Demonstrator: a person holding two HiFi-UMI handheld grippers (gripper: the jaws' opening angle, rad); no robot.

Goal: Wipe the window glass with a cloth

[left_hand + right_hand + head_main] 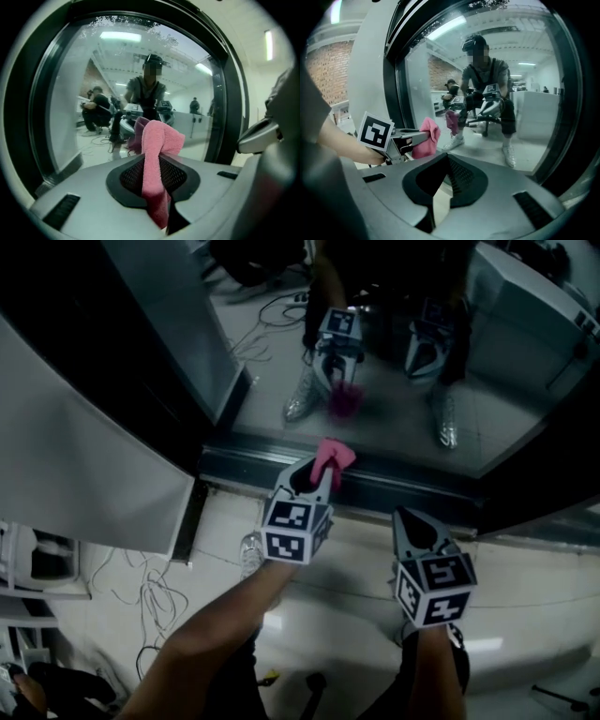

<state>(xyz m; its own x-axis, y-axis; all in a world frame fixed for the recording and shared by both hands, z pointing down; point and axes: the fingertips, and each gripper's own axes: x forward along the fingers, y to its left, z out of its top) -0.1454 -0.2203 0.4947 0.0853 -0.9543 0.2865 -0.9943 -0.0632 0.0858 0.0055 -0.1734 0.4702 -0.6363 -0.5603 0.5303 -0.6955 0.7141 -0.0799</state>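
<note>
Window glass (394,418): It fills the space ahead of you and works like a mirror, throwing back both grippers and a person. You're low, down by its bottom edge.
Bottom frame (412,486): This dark rail runs just under the glass, and both grippers sit on your side of it.
Left gripper (319,474): You've got it pushed forward over the rail and aimed at the pane. The fingers are clamped on the cloth, so I judge this is your wiping hand.
Right gripper (401,517): It's held back and off to the side, well clear of the wiping path. The fingers are together at the tips with nothing between them, so it looks idle.
Cloth (330,457): It's pink and bunched, poking out past the left fingertips so the fabric, not metal, would meet the pane. It's near the glass but apart from its own reflection, so I judge there's no contact yet.
Left gripper view only: A strip of cloth runs down between the fingers, which shows the grip is deep.
Right gripper view only: You see the left gripper side-on, with clear air between the cloth and its mirrored twin.
Head view only: It shows how the two grippers sit relative to each other, left ahead and right behind.
</note>
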